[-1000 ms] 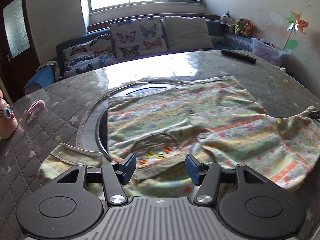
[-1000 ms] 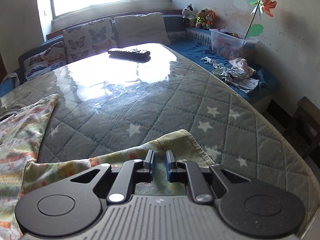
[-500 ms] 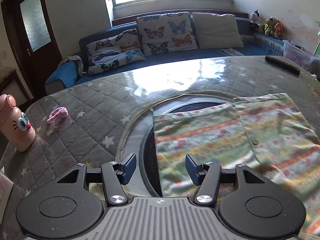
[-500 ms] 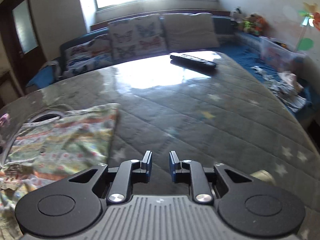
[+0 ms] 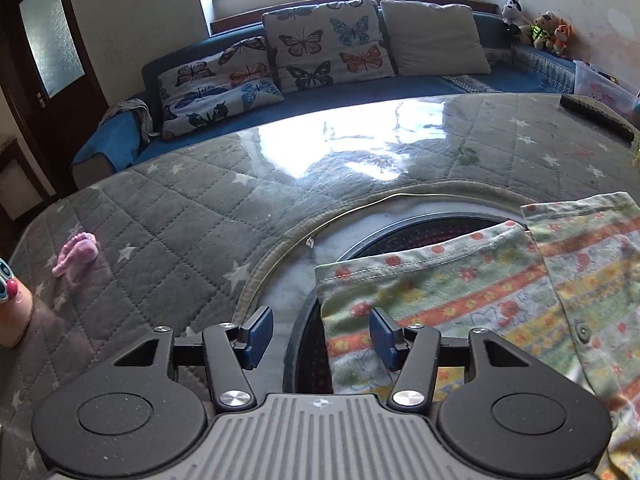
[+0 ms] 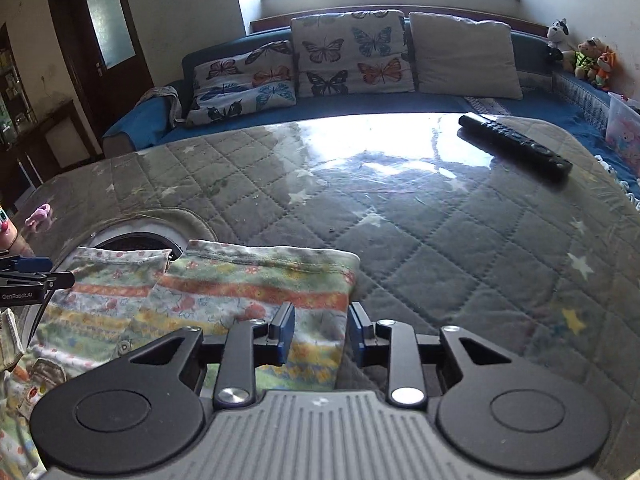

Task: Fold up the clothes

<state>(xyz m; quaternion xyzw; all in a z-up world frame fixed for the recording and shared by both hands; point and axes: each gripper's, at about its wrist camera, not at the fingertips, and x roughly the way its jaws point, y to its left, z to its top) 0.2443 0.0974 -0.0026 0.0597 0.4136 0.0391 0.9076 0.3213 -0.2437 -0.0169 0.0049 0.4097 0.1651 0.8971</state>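
A child's striped shirt (image 5: 500, 296) in green, orange and yellow lies flat on the quilted table, partly over a round dark recess (image 5: 404, 232). My left gripper (image 5: 320, 336) hovers at the shirt's near left corner. Its jaws are closing a little, but the pads stand well apart, with the corner below them and nothing pressed. In the right wrist view the shirt (image 6: 248, 288) fills the lower left. My right gripper (image 6: 322, 332) is over its right edge. Its jaws are opening and the pads do not press the cloth beneath. The left gripper's tip (image 6: 24, 276) shows at the left border.
A black remote (image 6: 516, 146) lies far right on the glossy table top (image 6: 400, 208). A small pink object (image 5: 76, 252) and a pink bottle (image 5: 8, 304) are at the left. Behind the table runs a blue sofa with butterfly cushions (image 5: 328, 52); a plastic box (image 6: 622, 128) is at the right.
My left gripper slid left along the shirt to its left corner. My right gripper left the sleeve cuff, swung left to the shirt's right edge, and its jaws spread apart.
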